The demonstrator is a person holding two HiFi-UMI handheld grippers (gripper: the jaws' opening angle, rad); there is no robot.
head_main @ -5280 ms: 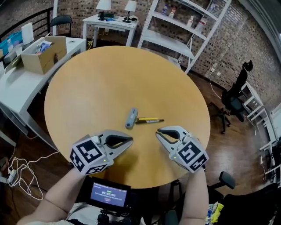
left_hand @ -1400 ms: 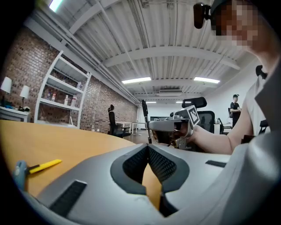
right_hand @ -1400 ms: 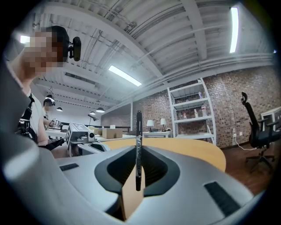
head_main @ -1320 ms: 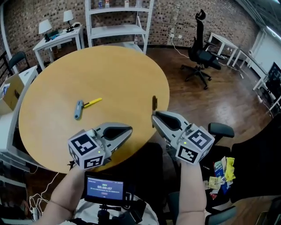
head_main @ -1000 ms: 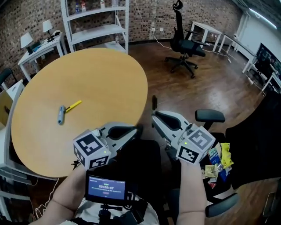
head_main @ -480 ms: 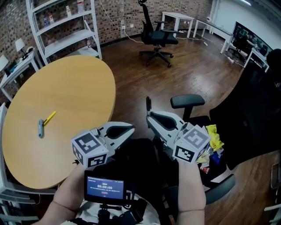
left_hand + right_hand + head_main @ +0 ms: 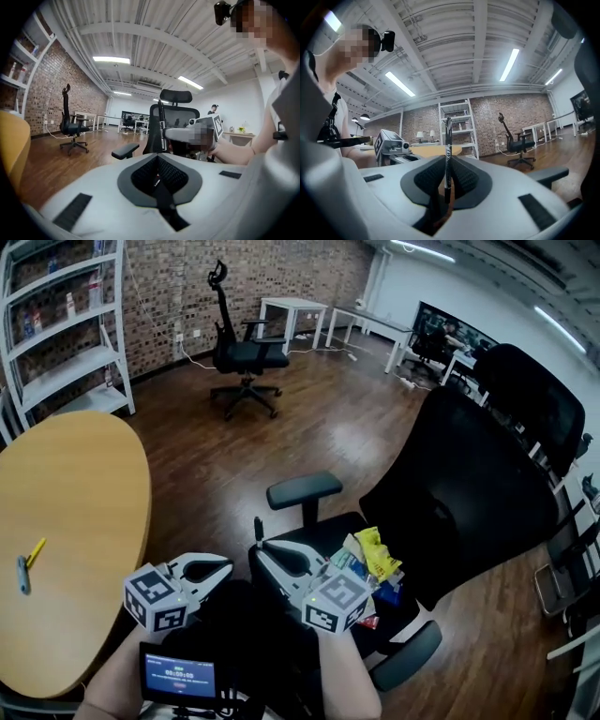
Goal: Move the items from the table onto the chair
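1 black pen is pinched upright by the right gripper, at the office chair seat edge. The left gripper is pressed together, empty. Risk: if released early, the pen could be rolled off onto the floor.

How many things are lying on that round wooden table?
2. A yellow pen and a blue-grey tool lie close together on the table, at the head view's left edge. More may be hidden out of frame.

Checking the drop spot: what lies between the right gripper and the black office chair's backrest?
In the head view, a pile of colourful snack packets on the chair's black seat.
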